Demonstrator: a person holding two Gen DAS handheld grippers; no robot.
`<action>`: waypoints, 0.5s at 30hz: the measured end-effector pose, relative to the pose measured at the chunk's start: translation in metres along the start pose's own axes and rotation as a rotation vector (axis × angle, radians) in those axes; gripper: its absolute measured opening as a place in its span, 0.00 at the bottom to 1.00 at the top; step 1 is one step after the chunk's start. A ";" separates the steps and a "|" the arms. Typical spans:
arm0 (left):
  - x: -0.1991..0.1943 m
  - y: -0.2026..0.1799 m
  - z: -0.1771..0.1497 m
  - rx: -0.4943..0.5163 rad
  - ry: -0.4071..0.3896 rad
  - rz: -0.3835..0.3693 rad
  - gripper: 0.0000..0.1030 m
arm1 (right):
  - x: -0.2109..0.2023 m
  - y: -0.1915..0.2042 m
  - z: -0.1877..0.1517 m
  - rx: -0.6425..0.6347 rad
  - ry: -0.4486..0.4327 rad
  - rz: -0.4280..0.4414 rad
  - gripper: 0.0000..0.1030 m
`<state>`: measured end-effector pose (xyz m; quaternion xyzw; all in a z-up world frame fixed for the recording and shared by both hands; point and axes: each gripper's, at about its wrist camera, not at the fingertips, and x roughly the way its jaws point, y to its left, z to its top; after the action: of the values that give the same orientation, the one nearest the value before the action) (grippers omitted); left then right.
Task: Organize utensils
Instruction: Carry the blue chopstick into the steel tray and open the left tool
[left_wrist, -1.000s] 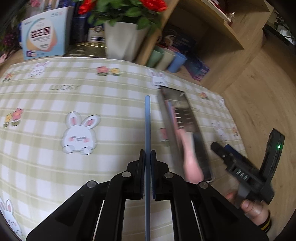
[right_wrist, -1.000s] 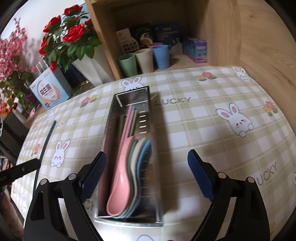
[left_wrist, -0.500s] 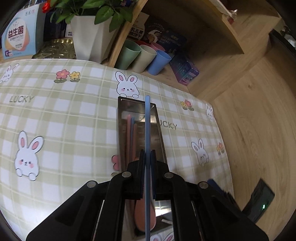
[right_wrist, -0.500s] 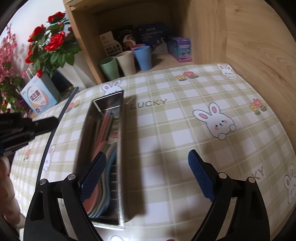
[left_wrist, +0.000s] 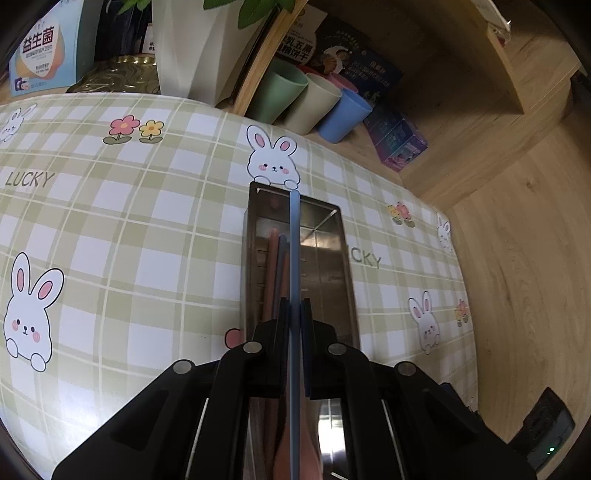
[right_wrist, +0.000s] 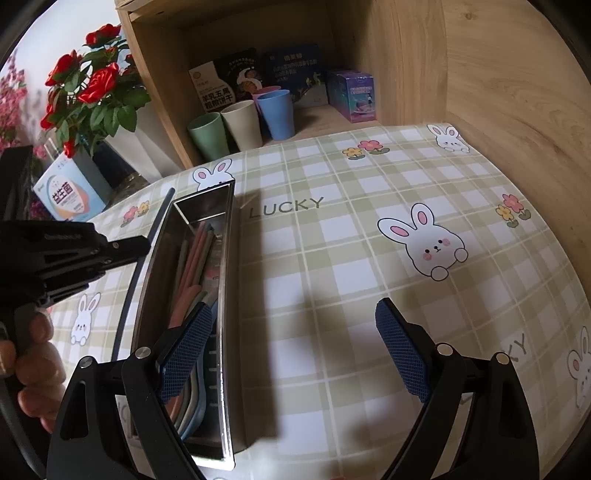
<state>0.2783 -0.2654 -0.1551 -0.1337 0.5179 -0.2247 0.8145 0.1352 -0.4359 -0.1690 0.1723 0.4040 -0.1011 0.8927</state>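
My left gripper (left_wrist: 294, 308) is shut on a thin blue utensil (left_wrist: 294, 240), seen edge-on and pointing away from me. It hangs above a long steel tray (left_wrist: 345, 266) on the checked tablecloth, lined up with the tray's length. Pink and bluish handles (left_wrist: 274, 266) lie inside the tray. In the right wrist view the tray (right_wrist: 226, 295) holds pink, green and blue spoons (right_wrist: 192, 273). There the left gripper (right_wrist: 127, 246) holds the utensil (right_wrist: 127, 299) over the tray's left rim. My right gripper (right_wrist: 291, 339) is open and holds nothing; its left finger (right_wrist: 184, 347) hovers over the tray.
Green, beige and blue cups (right_wrist: 240, 125) stand in a wooden shelf behind the table, with boxes (right_wrist: 352, 96) beside them. A white pot of red flowers (right_wrist: 92, 92) and a carton (right_wrist: 68, 192) sit at the back left. A wooden wall (right_wrist: 517, 110) borders the right. A hand (right_wrist: 33, 354) grips the left tool.
My left gripper has carried the blue utensil rightward from the bare cloth to above the tray. The right gripper has shifted right, so the tray now lies under its left finger.
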 end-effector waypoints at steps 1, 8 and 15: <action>0.003 0.001 0.000 0.005 0.006 0.006 0.05 | 0.000 0.000 0.000 0.001 0.001 0.002 0.84; 0.013 0.003 -0.003 0.021 0.028 0.021 0.05 | 0.004 -0.004 -0.004 0.019 0.019 0.014 0.84; 0.020 0.004 -0.008 0.033 0.049 0.033 0.05 | 0.003 -0.003 -0.005 0.022 0.022 0.014 0.84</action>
<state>0.2794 -0.2719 -0.1757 -0.1060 0.5362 -0.2230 0.8072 0.1330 -0.4373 -0.1752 0.1861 0.4114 -0.0973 0.8870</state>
